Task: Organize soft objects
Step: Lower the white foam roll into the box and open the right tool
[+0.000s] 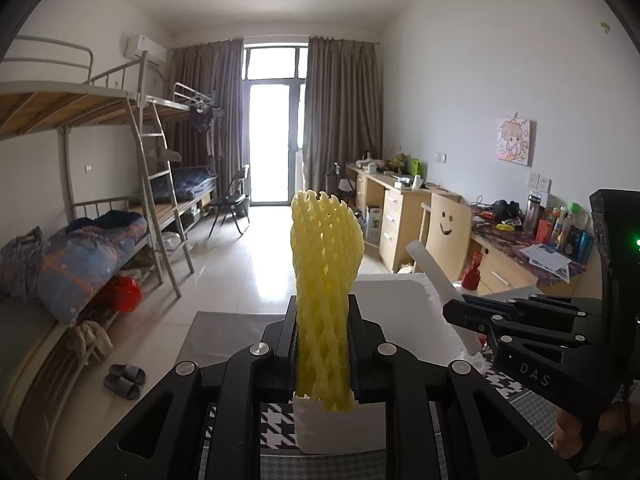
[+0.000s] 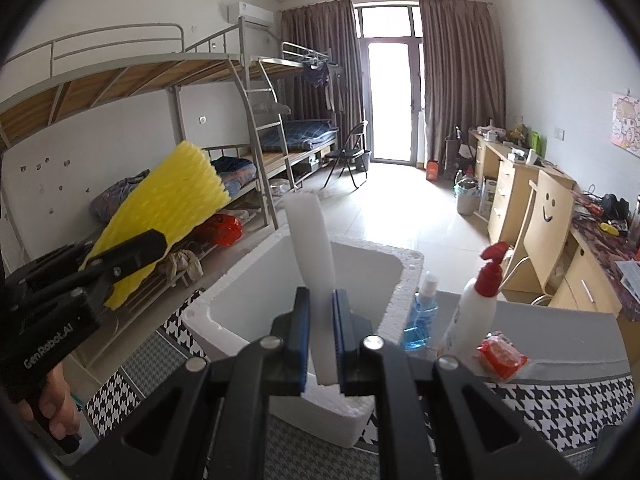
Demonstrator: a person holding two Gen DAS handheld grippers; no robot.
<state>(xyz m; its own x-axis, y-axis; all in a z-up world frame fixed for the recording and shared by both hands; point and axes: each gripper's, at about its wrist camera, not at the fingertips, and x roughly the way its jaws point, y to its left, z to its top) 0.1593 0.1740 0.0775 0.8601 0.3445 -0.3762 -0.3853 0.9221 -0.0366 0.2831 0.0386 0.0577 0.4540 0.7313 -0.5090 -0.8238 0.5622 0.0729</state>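
My left gripper point(image 1: 323, 344) is shut on a yellow foam net sleeve point(image 1: 326, 276), which stands upright above the near rim of a white foam box point(image 1: 416, 320). The sleeve also shows in the right wrist view point(image 2: 168, 212), held by the left gripper point(image 2: 132, 260) left of the box. My right gripper point(image 2: 321, 336) is shut on a white foam strip point(image 2: 314, 252) that rises over the open white foam box point(image 2: 248, 280). In the left wrist view the right gripper point(image 1: 460, 312) and the strip point(image 1: 436, 276) sit at the box's right rim.
The box stands on a houndstooth cloth point(image 2: 560, 404). Right of it are a blue spray bottle point(image 2: 420, 320), a white pump bottle with a red top point(image 2: 476, 304) and a red packet point(image 2: 502, 356). Bunk beds point(image 1: 80, 208) line the left, desks point(image 1: 400, 208) the right.
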